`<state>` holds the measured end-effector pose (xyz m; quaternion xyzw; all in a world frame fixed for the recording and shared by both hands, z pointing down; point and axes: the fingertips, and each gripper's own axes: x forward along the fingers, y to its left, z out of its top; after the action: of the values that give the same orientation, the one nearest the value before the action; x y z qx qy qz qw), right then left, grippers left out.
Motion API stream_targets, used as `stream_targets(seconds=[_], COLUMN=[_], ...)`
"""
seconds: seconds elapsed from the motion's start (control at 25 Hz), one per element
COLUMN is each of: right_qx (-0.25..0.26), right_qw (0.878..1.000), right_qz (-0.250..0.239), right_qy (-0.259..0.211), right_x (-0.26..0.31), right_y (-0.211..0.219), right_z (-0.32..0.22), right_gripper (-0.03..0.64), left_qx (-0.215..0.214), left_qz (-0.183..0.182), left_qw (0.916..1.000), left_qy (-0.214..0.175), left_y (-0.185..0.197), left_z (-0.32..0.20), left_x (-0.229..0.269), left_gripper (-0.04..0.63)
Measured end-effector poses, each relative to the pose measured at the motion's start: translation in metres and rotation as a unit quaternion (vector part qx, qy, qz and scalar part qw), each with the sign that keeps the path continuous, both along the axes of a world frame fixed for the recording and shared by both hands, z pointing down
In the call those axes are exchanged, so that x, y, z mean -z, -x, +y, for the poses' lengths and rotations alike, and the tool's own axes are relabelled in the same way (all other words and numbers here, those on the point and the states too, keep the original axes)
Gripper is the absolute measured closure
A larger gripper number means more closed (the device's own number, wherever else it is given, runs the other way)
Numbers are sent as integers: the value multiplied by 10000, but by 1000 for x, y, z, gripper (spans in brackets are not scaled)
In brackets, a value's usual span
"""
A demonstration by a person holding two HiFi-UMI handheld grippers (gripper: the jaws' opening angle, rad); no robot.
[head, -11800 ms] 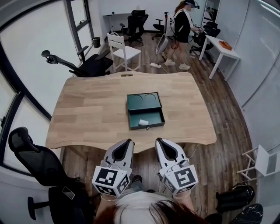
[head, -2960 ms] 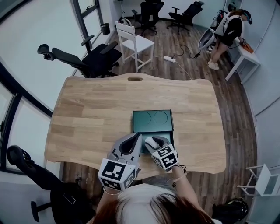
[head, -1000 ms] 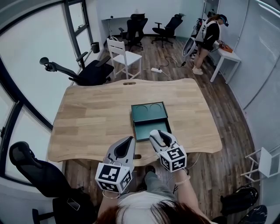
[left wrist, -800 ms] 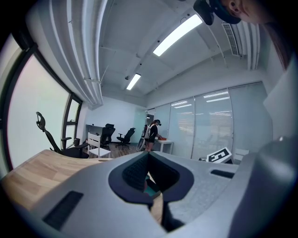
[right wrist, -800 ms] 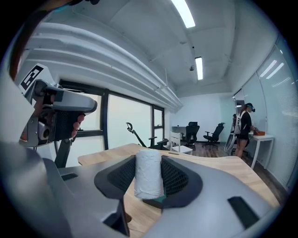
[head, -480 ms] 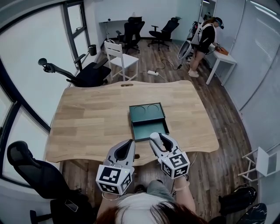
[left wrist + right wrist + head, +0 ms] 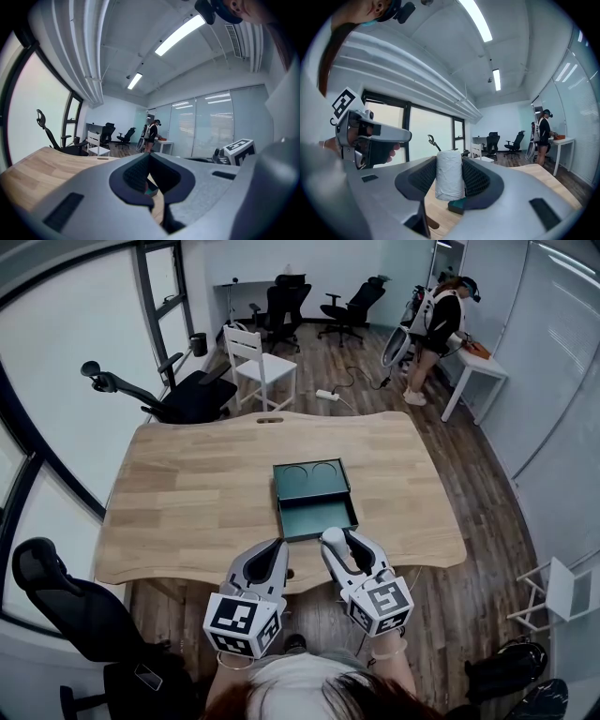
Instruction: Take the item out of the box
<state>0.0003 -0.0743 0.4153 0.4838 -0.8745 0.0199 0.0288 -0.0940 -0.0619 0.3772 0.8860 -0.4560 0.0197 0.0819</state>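
Place: office, open room with several workstations.
Seating: black swivel chairs (image 7: pixel 183 390) with headrests and armrests, 1 by the window, 1 at the near-left corner, 2 at the far end; 1 white chair (image 7: pixel 261 362).
Work surfaces: large wooden table (image 7: pixel 187 493) mid-room; white desk (image 7: pixel 483 357) at the right; another desk (image 7: pixel 246 279) against the far wall.
Walls: tall dark-framed windows (image 7: pixel 66 362) on the left; glass partition (image 7: pixel 562 399) on the right.
Ceiling: long strip lights (image 7: pixel 180 33).
Floor: wood-look planks (image 7: pixel 469 493); white power strip (image 7: pixel 326 395) with cable; black bin (image 7: pixel 199 343) near the window.
People: 1 person (image 7: pixel 436 324) standing at the white desk.
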Motion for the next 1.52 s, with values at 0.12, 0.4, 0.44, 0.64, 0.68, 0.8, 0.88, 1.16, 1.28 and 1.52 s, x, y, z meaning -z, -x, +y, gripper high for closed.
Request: stream_targets(seconds=[0.12, 0.4, 0.44, 0.64, 0.68, 0.8, 0.88, 1.16, 1.28, 1.52], right_qx=[26, 247, 272, 361, 385, 430, 426, 483, 485, 427], right_qw=[9999, 9995, 9994, 9989, 9987, 9984, 9981, 9972, 9966, 9969], right_qz=[-52, -122, -124, -176, -176, -166, -180, -244, -268, -285], right_qy=[-89, -143, -152, -244, -267, -336, -397, -514, -608, -594], right_x=[9, 20, 22, 32, 34, 40, 44, 60, 65, 69], right_y=[-6, -19, -22, -33, -34, -41, -45, -57, -62, -68], right_z=[8, 28, 30, 37, 39, 44, 48, 57, 62, 73], right_gripper=[428, 428, 428, 428, 428, 428, 428, 428, 428, 428], left_qx=[52, 151, 178, 275, 293, 328, 338, 409, 404, 378], left_qz=[-2, 0, 2, -24, -30, -44, -68, -128, -147, -195], left_qw=[10000, 9999, 9998, 9996, 9996, 9994, 9994, 9991, 9991, 9991], left_qy=[38, 23, 23, 26, 25, 39, 39, 31, 32, 38], left_y=[-8, -32, -34, -44, -46, -54, -58, -71, -75, -79], left_z=[4, 17, 19, 27, 28, 33, 36, 41, 45, 53], left_x=[-1, 7, 7, 9, 10, 10, 11, 14, 15, 14], left_gripper=[589, 589, 589, 589, 589, 589, 589, 589, 589, 589])
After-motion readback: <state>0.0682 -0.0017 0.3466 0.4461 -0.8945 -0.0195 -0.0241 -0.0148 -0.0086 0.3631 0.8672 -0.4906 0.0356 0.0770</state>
